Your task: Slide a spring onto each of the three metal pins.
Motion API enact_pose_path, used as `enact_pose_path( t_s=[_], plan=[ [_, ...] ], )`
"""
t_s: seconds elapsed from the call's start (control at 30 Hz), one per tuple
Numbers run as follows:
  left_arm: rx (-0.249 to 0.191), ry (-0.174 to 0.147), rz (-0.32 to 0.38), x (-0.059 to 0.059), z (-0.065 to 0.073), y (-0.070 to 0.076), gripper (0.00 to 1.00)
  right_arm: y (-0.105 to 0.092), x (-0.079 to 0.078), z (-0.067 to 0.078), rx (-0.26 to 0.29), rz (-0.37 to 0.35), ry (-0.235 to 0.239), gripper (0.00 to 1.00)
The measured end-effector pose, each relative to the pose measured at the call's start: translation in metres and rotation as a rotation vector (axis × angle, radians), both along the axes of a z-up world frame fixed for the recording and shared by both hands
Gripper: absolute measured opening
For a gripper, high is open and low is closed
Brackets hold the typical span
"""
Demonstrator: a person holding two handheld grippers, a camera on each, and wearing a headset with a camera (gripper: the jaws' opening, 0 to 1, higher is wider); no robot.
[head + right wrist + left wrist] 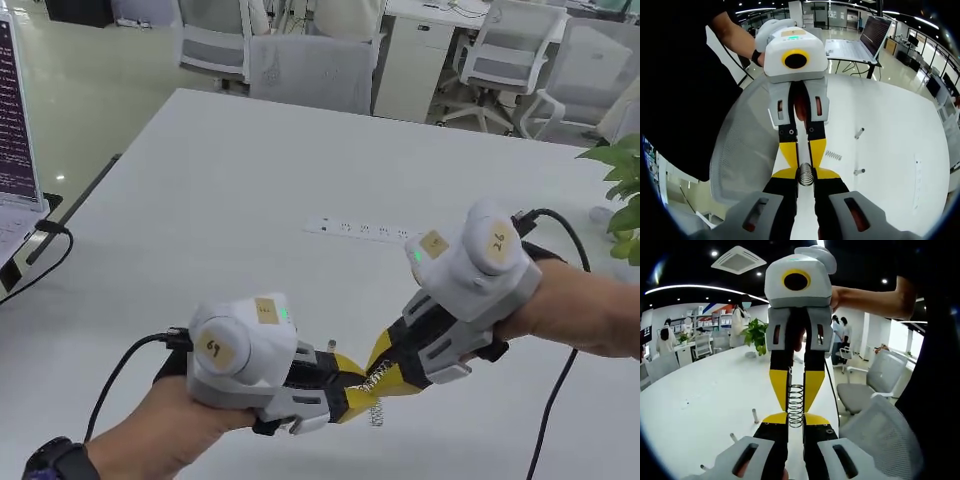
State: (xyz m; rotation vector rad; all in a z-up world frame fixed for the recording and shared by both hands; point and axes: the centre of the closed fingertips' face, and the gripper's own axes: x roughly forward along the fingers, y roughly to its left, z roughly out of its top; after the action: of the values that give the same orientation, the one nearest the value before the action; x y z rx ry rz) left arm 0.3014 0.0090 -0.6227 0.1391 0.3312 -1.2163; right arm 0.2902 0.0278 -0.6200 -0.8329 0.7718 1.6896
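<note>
A steel coil spring sits where my two grippers meet tip to tip, low over the white table. My left gripper is shut on the spring's near end. My right gripper is shut on the same spring, which I see end-on between its yellow pads. In the head view the left gripper comes from the lower left and the right gripper from the right, with the spring hanging just under their tips. Short metal pins stand on the table beyond. A spare spring lies between two pins.
A white power strip lies mid-table. An open laptop with a black cable is at the left edge, and a green plant at the right edge. Office chairs line the far side, and a grey mesh chair stands at the near side.
</note>
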Motion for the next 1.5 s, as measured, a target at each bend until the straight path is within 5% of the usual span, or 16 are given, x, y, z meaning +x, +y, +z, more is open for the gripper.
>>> enact_pose_path(
  t_s=[0.77, 1.5],
  plan=[
    [0.001, 0.006, 0.027, 0.003, -0.007, 0.006, 0.04, 0.007, 0.004, -0.007, -0.026, 0.035, -0.037, 0.08],
    [0.022, 0.048, 0.131, 0.006, -0.02, 0.042, 0.17, 0.014, 0.019, -0.011, -0.017, -0.002, -0.043, 0.08]
  ],
)
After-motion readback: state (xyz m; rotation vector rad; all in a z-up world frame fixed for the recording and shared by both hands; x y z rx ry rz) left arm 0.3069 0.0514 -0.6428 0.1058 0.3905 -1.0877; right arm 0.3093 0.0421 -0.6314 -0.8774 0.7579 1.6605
